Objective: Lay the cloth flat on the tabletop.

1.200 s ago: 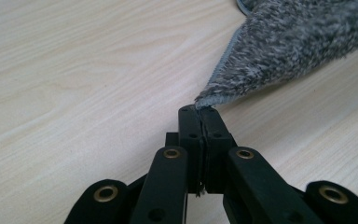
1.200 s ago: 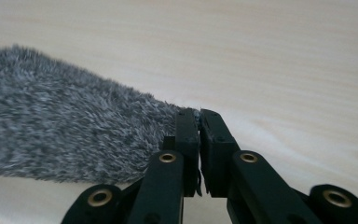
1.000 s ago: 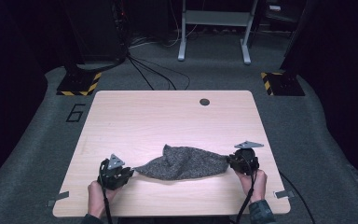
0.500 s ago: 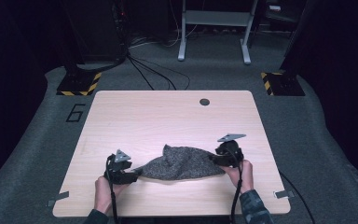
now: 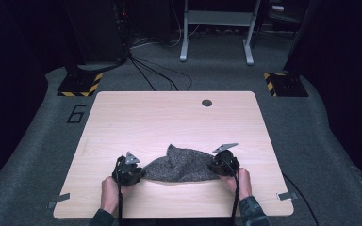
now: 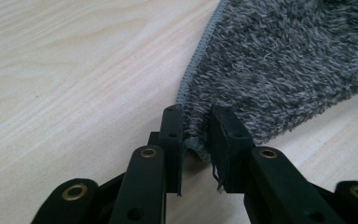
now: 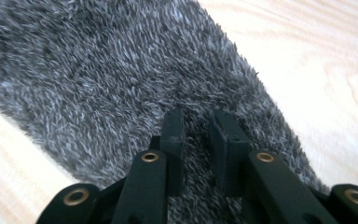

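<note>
Both grippers have just been closing on a grey cloth bunched at the bench's near edge: left gripper pinches its hemmed corner, right gripper its pile. Holding both pinches firm should let it spread evenly.

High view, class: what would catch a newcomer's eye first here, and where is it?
A fuzzy grey cloth lies bunched near the front edge of the pale wooden table. A hand-held claw pinches each end: the left claw on the hemmed corner, the right claw on the other end. All around is dark floor.
</note>
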The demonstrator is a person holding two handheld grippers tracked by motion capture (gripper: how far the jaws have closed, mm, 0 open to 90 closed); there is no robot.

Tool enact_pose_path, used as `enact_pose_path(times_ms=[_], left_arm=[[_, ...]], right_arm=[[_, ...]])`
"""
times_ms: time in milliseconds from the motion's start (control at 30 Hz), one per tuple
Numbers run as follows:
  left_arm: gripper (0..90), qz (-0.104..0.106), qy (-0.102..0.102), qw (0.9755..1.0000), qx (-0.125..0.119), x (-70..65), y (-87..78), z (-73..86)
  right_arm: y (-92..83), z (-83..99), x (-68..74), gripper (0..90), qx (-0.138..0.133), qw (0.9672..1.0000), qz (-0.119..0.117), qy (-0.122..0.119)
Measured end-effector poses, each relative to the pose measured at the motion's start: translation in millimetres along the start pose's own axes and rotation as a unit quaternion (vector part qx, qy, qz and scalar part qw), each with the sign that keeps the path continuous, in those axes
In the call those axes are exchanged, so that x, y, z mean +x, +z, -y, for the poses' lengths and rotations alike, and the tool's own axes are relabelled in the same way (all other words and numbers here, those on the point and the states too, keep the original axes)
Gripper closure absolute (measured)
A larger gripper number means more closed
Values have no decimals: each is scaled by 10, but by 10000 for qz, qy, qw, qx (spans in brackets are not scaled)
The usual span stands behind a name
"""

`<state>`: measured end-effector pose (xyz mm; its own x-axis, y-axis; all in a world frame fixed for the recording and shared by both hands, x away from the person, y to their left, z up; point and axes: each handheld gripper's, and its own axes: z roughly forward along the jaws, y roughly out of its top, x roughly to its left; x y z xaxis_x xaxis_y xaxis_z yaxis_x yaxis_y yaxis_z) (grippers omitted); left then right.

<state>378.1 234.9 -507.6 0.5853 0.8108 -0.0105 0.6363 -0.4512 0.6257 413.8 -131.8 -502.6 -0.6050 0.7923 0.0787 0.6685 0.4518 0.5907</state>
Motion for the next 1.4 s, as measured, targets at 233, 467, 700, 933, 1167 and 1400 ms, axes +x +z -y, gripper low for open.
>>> enact_pose_path(times_ms=[233,467,700,933,1167,1400], left_arm=[[719,7,18,10000,1,32,31,-40],[433,-50,-199,9998,-52,64,57,-66],[201,-184,-542,9980,-280,42,-116,-58],[137,-277,-694,9970,-204,-2,-61,-8],[122,-354,-615,9975,4,27,77,-10],[115,-444,-565,9974,68,23,120,-24]], right_arm=[[-108,134,46,754,72,10000,23,39],[-224,188,108,546,114,9998,-95,125],[-380,-80,26,193,-387,9990,-112,198],[-137,-510,159,133,-415,9989,-81,-199],[283,-595,122,115,-5,9999,41,-142],[293,-473,72,136,133,9996,170,-153]])
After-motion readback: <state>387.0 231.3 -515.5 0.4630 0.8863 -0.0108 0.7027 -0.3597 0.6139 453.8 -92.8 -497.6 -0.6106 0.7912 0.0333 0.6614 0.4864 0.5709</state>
